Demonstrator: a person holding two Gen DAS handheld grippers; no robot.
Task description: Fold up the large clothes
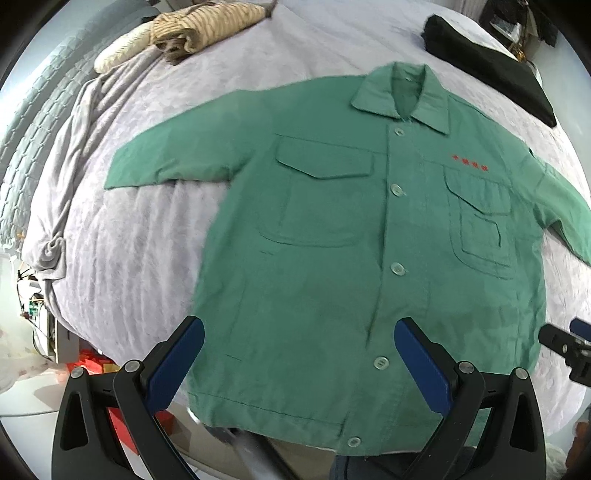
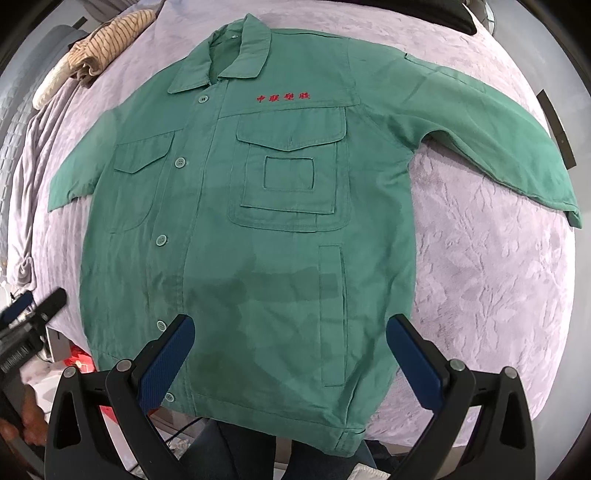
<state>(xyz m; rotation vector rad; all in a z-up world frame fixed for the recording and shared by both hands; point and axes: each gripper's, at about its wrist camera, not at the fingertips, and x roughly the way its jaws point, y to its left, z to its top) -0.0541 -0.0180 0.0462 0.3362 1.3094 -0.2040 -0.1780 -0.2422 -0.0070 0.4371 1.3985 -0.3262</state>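
No fold had been made yet, as far as either view showed. One green work jacket (image 2: 258,229) lay face up and spread flat on a bed (image 2: 491,266) covered in a pale lilac textured blanket. It was buttoned down the front, its collar pointing away from the cameras and its hem nearest them, hanging slightly over the bed's near edge. Both sleeves stretched out to the sides, the left sleeve (image 1: 177,155) and the right sleeve (image 2: 498,136) each lying flat on the blanket. Red embroidered characters (image 2: 284,97) sat above one chest pocket.

The left gripper (image 1: 299,365) hovered above the lower front of the jacket with its blue-padded fingers spread wide, holding nothing. The right gripper (image 2: 290,363) hung over the hem area in the same way, fingers apart and empty.

A striped beige garment (image 1: 207,26) lay bunched at the far side of the bed, and a dark cloth (image 1: 491,66) rested near the far corner.

Judging from this, the jacket was laid out and ready; the sleeve folds and the body folds all remained to do.
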